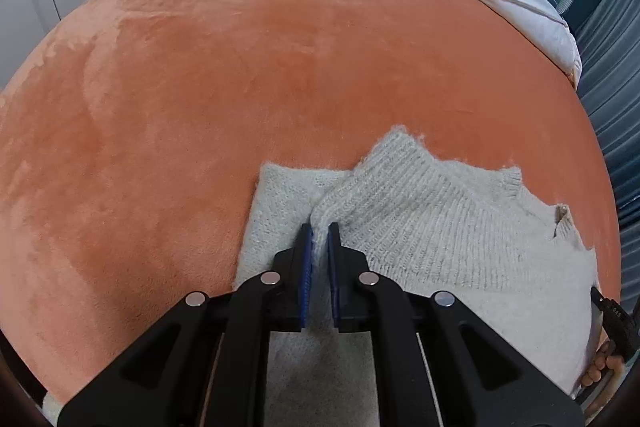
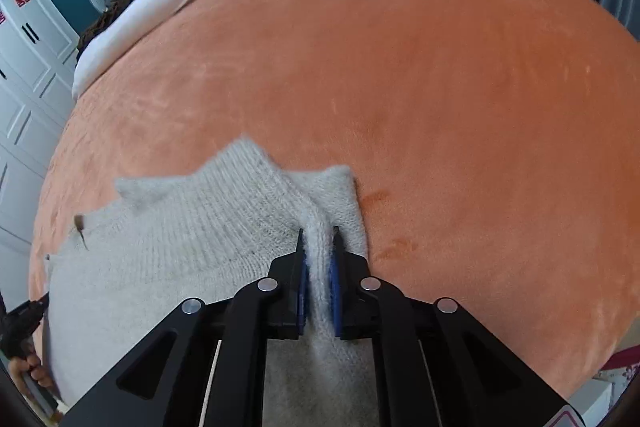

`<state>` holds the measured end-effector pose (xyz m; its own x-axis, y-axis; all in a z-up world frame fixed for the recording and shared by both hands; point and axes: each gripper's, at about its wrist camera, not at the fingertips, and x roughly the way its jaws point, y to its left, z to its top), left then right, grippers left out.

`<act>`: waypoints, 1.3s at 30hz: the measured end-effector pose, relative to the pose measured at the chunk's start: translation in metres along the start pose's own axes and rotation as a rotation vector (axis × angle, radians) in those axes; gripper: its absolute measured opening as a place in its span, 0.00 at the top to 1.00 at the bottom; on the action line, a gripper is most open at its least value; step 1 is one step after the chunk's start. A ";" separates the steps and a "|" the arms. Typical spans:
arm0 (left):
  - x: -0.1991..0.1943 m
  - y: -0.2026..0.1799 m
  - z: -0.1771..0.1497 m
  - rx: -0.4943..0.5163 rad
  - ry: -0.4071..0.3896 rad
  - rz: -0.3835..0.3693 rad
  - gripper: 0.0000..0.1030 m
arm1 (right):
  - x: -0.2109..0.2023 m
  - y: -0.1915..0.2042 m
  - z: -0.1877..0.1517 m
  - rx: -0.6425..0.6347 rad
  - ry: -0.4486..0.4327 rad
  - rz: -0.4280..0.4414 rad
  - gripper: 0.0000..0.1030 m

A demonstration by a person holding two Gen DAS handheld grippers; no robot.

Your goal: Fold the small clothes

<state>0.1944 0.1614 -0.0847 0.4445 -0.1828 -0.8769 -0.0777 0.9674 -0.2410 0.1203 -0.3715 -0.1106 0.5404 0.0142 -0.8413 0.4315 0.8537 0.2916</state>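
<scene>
Both grippers — left gripper (image 1: 320, 233) and right gripper (image 2: 319, 237) — pinch folds of the pale knit sweater (image 1: 460, 235). It lies on an orange blanket (image 1: 240, 87).

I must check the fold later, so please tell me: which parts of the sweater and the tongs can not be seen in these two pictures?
- Lower part of the sweater: both views, cut by the bottom edge and covered by the black tong frames.
- Fabric pinched inside the left tongs: left wrist view, hidden between the pads.
- Same inside the right tongs: right wrist view.
- Small tag at the sweater's edge: too small to read.
</scene>
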 end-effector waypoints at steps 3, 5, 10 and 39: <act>-0.020 -0.004 -0.002 0.017 -0.031 -0.026 0.92 | -0.049 0.023 -0.008 -0.010 -0.118 0.017 0.84; -0.042 -0.012 -0.011 0.050 -0.077 -0.021 0.90 | -0.076 0.048 -0.025 -0.080 -0.166 0.007 0.83; -0.075 -0.028 -0.063 0.091 -0.117 -0.011 0.90 | -0.096 0.121 -0.104 -0.307 -0.123 0.116 0.83; -0.065 0.070 -0.137 -0.369 -0.045 -0.122 0.31 | -0.012 0.220 -0.162 -0.404 0.156 0.221 0.90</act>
<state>0.0381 0.2166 -0.1015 0.5086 -0.2771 -0.8152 -0.3335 0.8095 -0.4832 0.0917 -0.0999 -0.1098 0.4596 0.2697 -0.8462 -0.0131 0.9547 0.2972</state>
